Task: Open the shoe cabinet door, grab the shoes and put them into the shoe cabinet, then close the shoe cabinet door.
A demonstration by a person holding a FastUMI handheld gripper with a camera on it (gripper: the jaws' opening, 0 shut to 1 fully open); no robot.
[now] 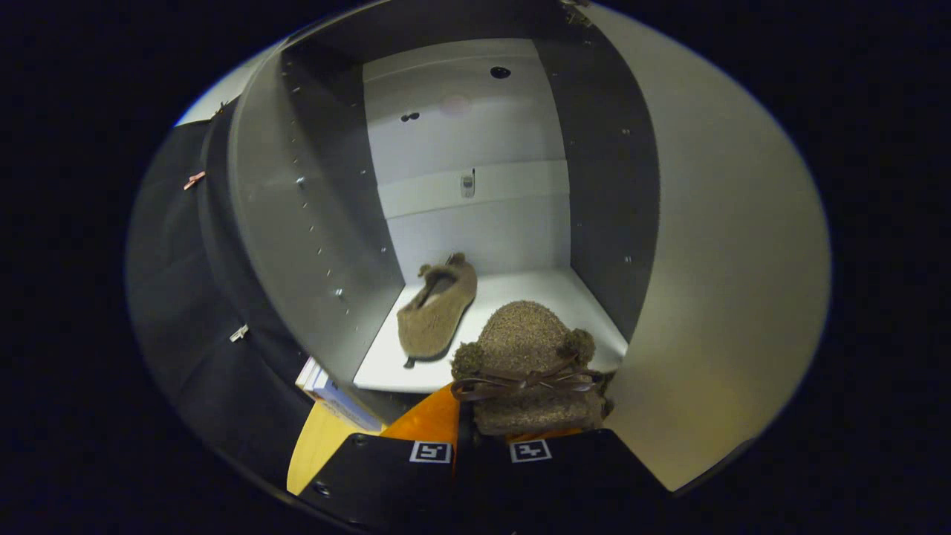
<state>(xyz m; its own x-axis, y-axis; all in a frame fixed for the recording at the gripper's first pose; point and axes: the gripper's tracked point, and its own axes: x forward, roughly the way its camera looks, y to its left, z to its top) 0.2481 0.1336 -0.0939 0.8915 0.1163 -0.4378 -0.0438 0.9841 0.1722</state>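
Clamped in the tool [481,438], one shoe [531,368] faces the open cabinet [297,223] holding another shoe [437,308].

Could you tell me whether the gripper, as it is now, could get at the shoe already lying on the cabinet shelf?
Probably not yet. The gripper is shut on the second shoe, so its fingers are occupied. The way itself looks free: the door stands open and the first shoe lies unobstructed on the shelf.

We observed gripper [481,435] aimed forward; fingers [386,464] drawn close together, both pressing on brown shoe [529,364] held just ahead.
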